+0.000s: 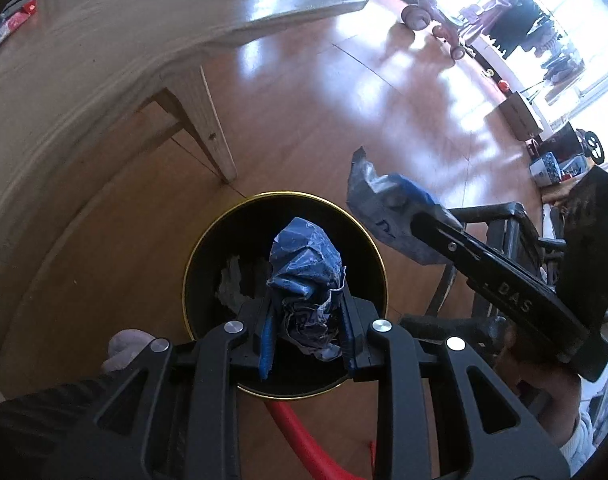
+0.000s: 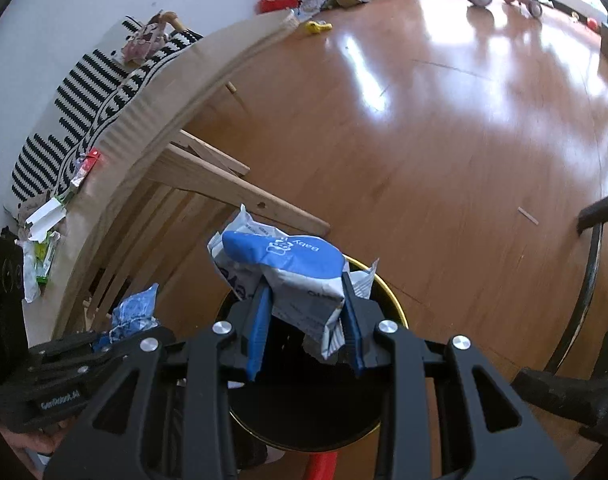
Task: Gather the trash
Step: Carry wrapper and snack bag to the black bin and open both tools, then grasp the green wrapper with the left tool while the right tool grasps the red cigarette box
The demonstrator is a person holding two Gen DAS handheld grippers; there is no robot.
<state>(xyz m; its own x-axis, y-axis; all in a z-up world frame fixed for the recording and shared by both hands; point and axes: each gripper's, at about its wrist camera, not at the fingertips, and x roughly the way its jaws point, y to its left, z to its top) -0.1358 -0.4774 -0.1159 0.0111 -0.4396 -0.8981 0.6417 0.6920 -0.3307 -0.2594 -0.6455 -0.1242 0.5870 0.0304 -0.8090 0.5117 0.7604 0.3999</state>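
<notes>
Disposal is the step in hand: both grippers carry trash and hang above the bin [image 1: 284, 240], a black can with a gold rim standing on the wood floor [image 2: 443, 140] beside the worktop [image 1: 84, 80]. The left gripper [image 1: 305, 340] is clenched on a crumpled blue wrapper [image 1: 304, 264], which sits right over the bin's mouth, where some pale scrap [image 1: 232, 280] already lies inside. The right gripper [image 2: 304, 340] is clamped on a blue-and-white packet [image 2: 288, 268], held over the bin's near rim in its own view but seeming off to the side in the left view. Next, I judge, the left jaws need only part to drop the wrapper; the right should first centre over the opening, since the wide packet could catch the rim. More litter [image 2: 44, 232] waits on the worktop.
</notes>
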